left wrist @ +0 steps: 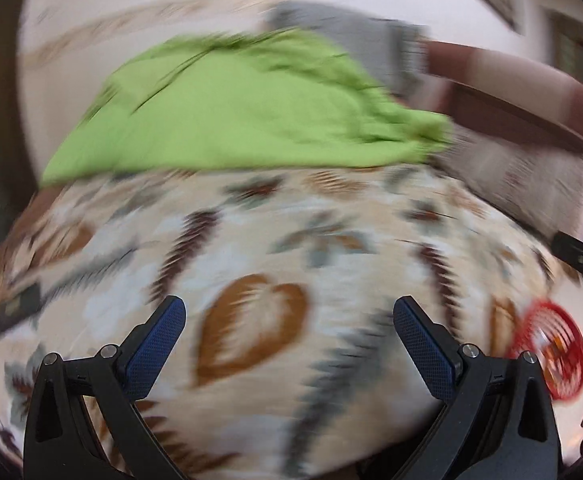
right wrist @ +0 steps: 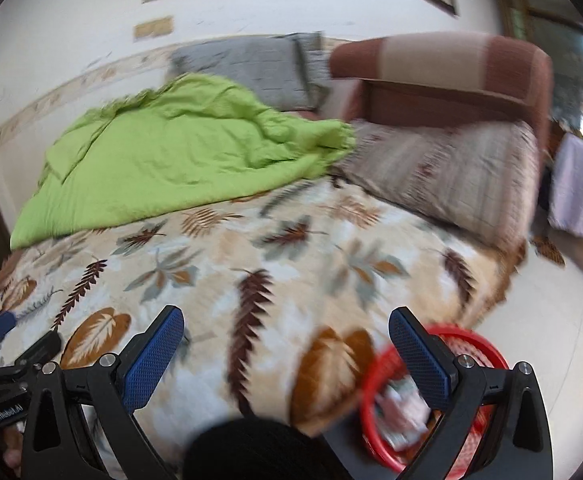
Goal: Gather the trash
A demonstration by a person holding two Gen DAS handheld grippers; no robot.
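The left gripper (left wrist: 289, 316) has its two blue-padded fingers (left wrist: 159, 344) spread wide apart, with nothing between them. It is held above a cream bedspread printed with brown and grey leaves (left wrist: 331, 240); a large brown leaf motif lies directly ahead of the gap between the fingers. The left wrist view is heavily motion-blurred.

The right gripper (right wrist: 287, 320) likewise has its blue-padded fingers (right wrist: 153, 360) set wide apart and carries nothing. It hangs over the near edge of the same bedspread (right wrist: 251, 240).

The round red plastic mesh basket (right wrist: 375, 400) sits low and to the right of the right gripper; its rim passes behind the right finger. Crumpled whitish trash (right wrist: 401, 408) lies inside the basket; the individual pieces cannot be told apart because of blur. In the left wrist view the basket (left wrist: 551, 348) appears far to the right of the left gripper, beyond its right finger, and part of the black right gripper body enters at the right edge above it.

Ahead of both grippers, on the far side of the bed, lies a crumpled lime-green blanket (right wrist: 179, 152). Beyond it a grey pillow (right wrist: 251, 64) leans against the white wall. Ahead and to the right stands a brown and tan striped sofa (right wrist: 451, 80), with a grey-brown patterned cushion (right wrist: 443, 172) on its seat.
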